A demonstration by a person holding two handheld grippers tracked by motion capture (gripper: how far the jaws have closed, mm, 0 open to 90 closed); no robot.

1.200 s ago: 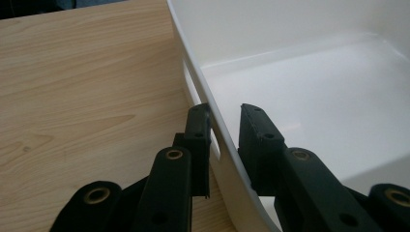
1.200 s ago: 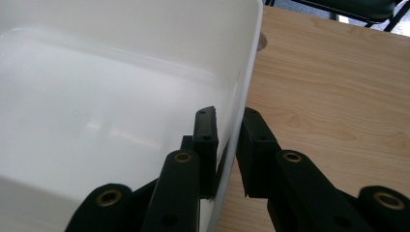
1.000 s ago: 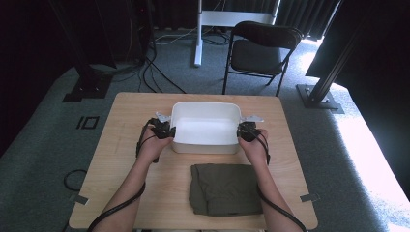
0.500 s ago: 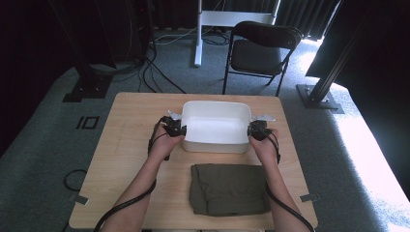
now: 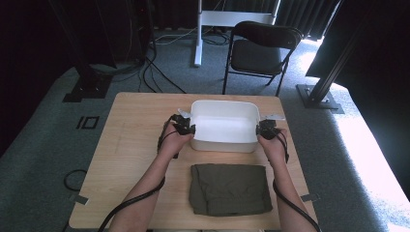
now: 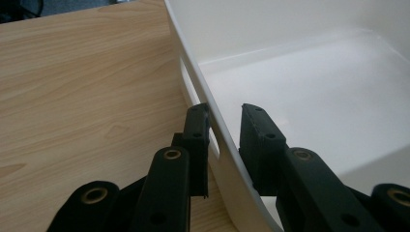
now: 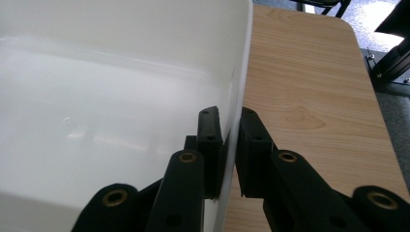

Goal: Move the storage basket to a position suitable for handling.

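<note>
A white plastic tub (image 5: 225, 144) stands on the wooden table (image 5: 135, 121), empty inside. My left gripper (image 5: 190, 129) is shut on the tub's left wall, one jaw outside by the handle slot and one inside, as the left gripper view shows: gripper (image 6: 225, 121), tub (image 6: 314, 72). My right gripper (image 5: 261, 129) is shut on the right wall. In the right gripper view the gripper (image 7: 231, 121) pinches the thin rim of the tub (image 7: 121, 72) tightly. A folded olive-green cloth (image 5: 229, 187) lies on the table just in front of the tub, between my forearms.
A black folding chair (image 5: 261, 53) stands behind the table's far edge, with a white stand (image 5: 198, 34) and cables on the carpet beside it. Bare wood lies left of the tub and along the table's right edge (image 7: 309, 96).
The tub, held at both ends, has slid to the right across the table. Both hands moved with it. The green cloth stayed where it was.
</note>
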